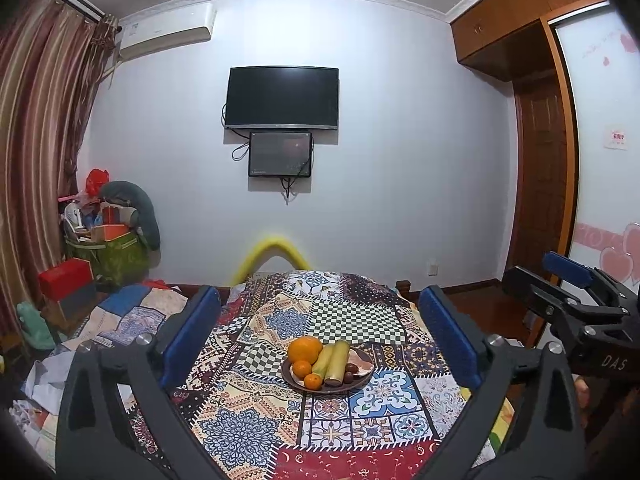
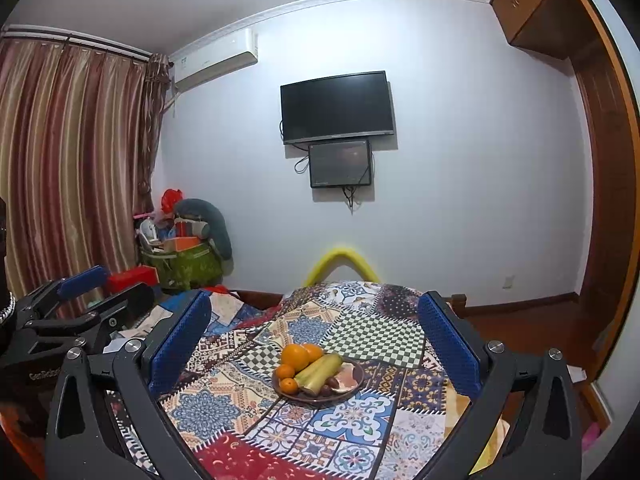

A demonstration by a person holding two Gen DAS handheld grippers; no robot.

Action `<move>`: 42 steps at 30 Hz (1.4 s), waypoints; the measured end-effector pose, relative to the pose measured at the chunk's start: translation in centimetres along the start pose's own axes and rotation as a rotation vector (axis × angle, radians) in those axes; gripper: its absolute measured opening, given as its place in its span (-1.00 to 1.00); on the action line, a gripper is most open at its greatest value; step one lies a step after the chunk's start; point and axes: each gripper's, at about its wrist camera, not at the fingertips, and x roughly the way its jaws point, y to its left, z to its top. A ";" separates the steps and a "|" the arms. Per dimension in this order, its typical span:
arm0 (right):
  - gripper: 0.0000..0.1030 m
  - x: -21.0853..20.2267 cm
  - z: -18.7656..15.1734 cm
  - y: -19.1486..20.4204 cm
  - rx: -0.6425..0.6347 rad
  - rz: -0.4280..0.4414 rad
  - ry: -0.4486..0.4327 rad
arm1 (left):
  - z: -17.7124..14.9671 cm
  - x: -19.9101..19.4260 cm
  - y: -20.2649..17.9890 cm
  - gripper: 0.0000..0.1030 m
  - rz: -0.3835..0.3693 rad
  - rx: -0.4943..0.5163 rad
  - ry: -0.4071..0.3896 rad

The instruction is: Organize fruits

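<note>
Both tools are being held wide apart at the jaws and empty above the patchwork-covered worktop (image 1: 256, 432): the left tool (image 1: 320, 336) and the right tool (image 2: 316, 340). The fruits are being carried on a brown plate (image 1: 356, 385) between the blue pads: a large orange (image 1: 305, 350), two small oranges, two green stalks (image 1: 337, 362) and dark small fruits.

I am facing a pale wall (image 1: 400, 140) where a dark television (image 1: 282, 97) is hanging beside striped curtains (image 1: 36, 140).
</note>
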 end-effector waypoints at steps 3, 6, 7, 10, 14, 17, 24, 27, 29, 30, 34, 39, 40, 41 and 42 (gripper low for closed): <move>1.00 -0.1 0.1 0.0 0.001 0.000 -0.002 | 0.0 0.0 0.1 0.97 0.000 0.001 0.000; 1.00 -0.1 0.1 0.1 0.001 0.004 0.000 | 0.0 0.1 -0.1 0.97 0.000 0.006 -0.004; 1.00 -0.2 0.1 0.1 0.000 0.003 0.000 | 0.0 0.0 -0.2 0.98 0.002 0.007 -0.006; 1.00 -0.3 0.2 0.2 0.000 0.002 -0.002 | 0.1 0.0 -0.2 0.99 -0.001 0.006 -0.009; 1.00 -0.4 0.3 0.1 0.002 0.001 -0.004 | 0.1 0.0 -0.2 0.99 -0.002 0.005 -0.011; 1.00 -0.5 0.3 0.1 0.002 -0.001 -0.006 | 0.1 0.0 -0.2 0.99 -0.006 0.005 -0.010; 1.00 -0.5 0.3 0.0 0.002 -0.001 -0.007 | 0.1 0.2 -0.2 0.99 -0.012 0.003 -0.006; 1.00 -0.5 0.3 0.0 0.004 -0.002 -0.006 | 0.2 0.2 -0.2 0.99 -0.016 0.004 -0.005; 1.00 -0.5 0.3 0.0 0.007 -0.002 -0.006 | 0.2 0.3 -0.2 0.99 -0.020 0.006 -0.003; 1.00 -0.5 0.3 0.0 0.008 -0.002 -0.006 | 0.2 0.3 -0.3 0.99 -0.022 0.006 -0.002; 1.00 -0.6 0.4 0.0 0.008 -0.005 -0.006 | 0.1 0.4 -0.3 0.99 -0.028 0.010 0.002; 1.00 -0.4 0.5 -0.1 0.010 -0.006 -0.003 | 0.2 0.4 -0.2 0.99 -0.032 0.008 0.005; 1.00 -0.4 0.5 -0.1 0.010 -0.005 -0.002 | 0.1 0.4 -0.2 0.99 -0.032 0.005 0.006; 1.00 -0.4 0.5 -0.1 0.010 -0.006 -0.002 | 0.1 0.5 -0.2 0.99 -0.032 0.004 0.007; 1.00 -0.3 0.5 -0.1 0.009 -0.007 -0.001 | 0.1 0.6 -0.2 0.99 -0.032 0.004 0.008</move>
